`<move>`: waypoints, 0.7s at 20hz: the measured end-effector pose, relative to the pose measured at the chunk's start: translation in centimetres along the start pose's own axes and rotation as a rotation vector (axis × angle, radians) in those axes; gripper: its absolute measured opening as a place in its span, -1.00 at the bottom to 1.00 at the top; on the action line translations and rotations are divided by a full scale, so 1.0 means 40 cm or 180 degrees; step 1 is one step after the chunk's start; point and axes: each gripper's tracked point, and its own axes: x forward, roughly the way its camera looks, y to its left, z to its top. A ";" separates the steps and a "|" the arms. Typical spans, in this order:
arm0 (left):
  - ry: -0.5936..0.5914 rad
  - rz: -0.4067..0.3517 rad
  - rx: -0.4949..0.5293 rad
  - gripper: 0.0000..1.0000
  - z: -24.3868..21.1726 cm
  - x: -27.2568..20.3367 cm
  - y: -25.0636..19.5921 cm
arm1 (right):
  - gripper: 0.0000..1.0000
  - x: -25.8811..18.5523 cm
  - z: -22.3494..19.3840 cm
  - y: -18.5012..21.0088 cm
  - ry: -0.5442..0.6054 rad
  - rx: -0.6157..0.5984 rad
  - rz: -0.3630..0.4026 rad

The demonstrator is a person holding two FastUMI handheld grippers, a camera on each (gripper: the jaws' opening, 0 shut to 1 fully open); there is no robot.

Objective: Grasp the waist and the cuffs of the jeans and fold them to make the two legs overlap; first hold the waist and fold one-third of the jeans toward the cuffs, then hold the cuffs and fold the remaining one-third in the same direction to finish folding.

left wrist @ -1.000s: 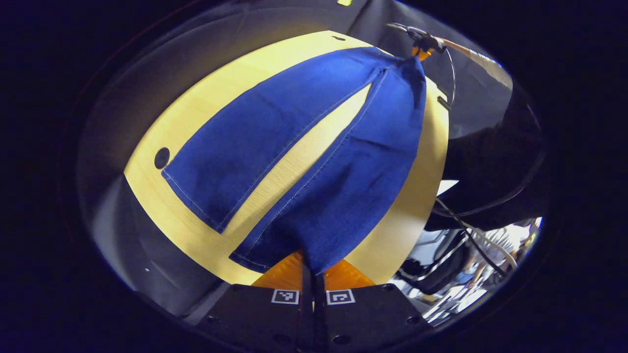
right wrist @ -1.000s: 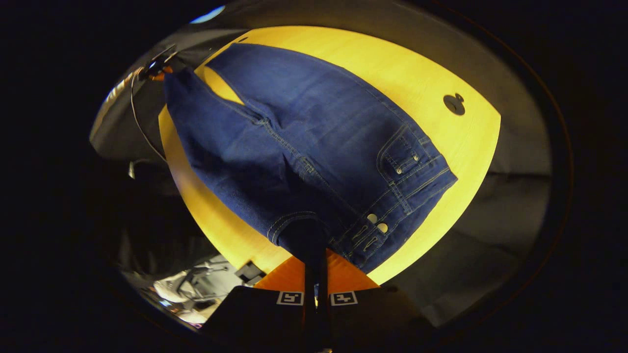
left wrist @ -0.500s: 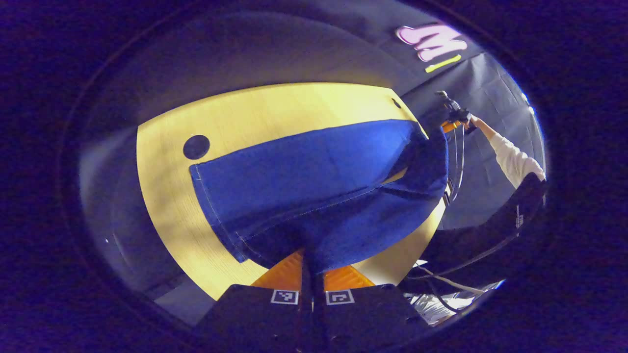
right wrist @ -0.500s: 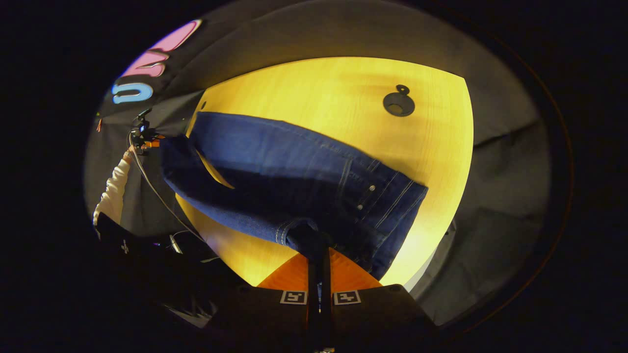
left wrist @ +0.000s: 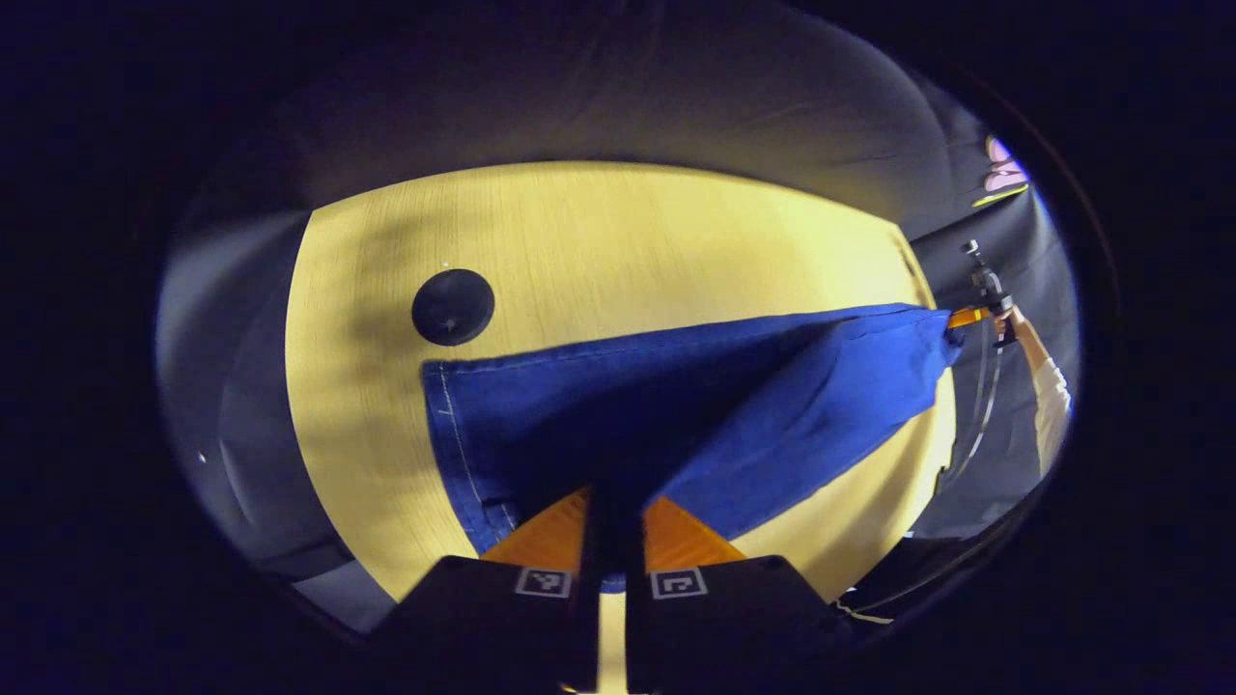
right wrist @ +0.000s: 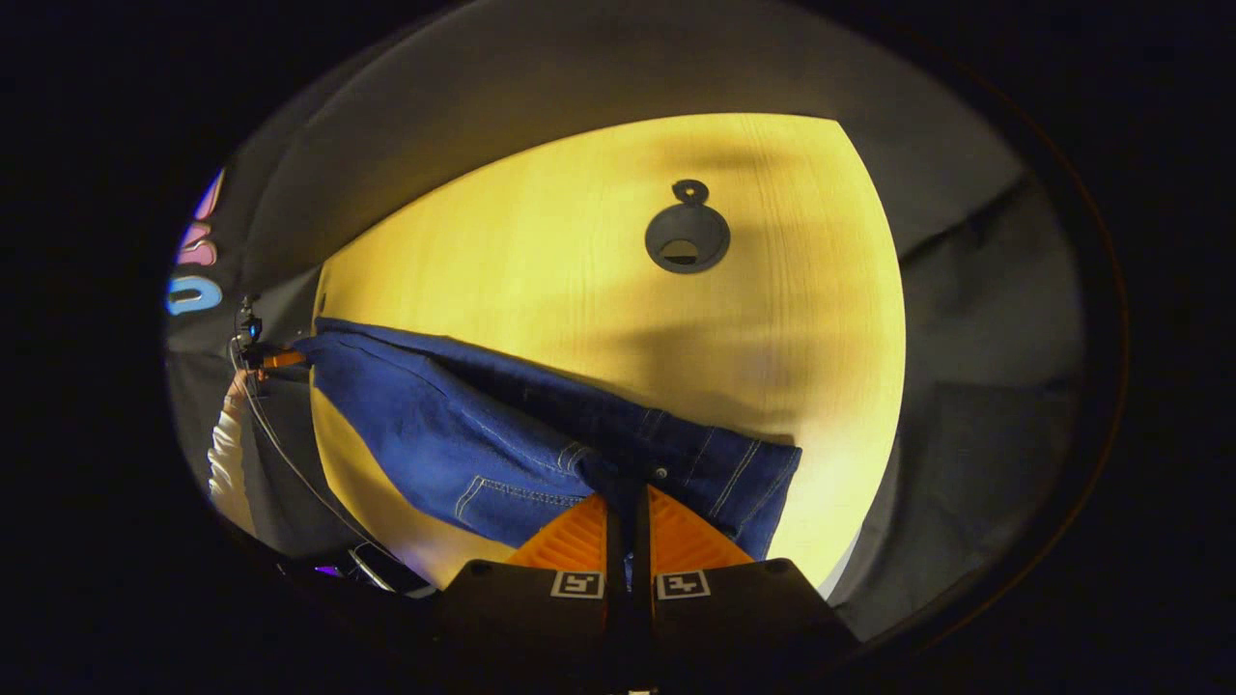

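1. Left gripper [left wrist: 606, 521]: fingers clamped on the cuff of the blue denim jeans [left wrist: 676, 415].
2. Right gripper [right wrist: 628, 526]: fingers clamped on the waist.
3. Jeans span the yellow wooden tabletop [right wrist: 579, 241], one leg folded over the other.
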 end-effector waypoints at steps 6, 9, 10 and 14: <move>-0.0441 0.0163 -0.0065 0.97 0.060 0.002 0.019 | 0.02 -0.022 0.013 -0.007 -0.0245 -0.0095 -0.0042; -0.0796 0.0390 0.0023 0.95 0.085 -0.069 0.048 | 0.99 -0.048 0.024 -0.009 -0.0528 -0.0297 -0.0142; -0.0920 0.0464 0.0078 0.95 0.083 -0.090 0.043 | 0.96 -0.063 0.025 -0.002 -0.0651 -0.0389 -0.0170; -0.1407 0.0487 0.0387 0.95 0.055 -0.198 -0.057 | 0.96 -0.149 0.025 0.063 -0.1269 -0.0562 -0.0172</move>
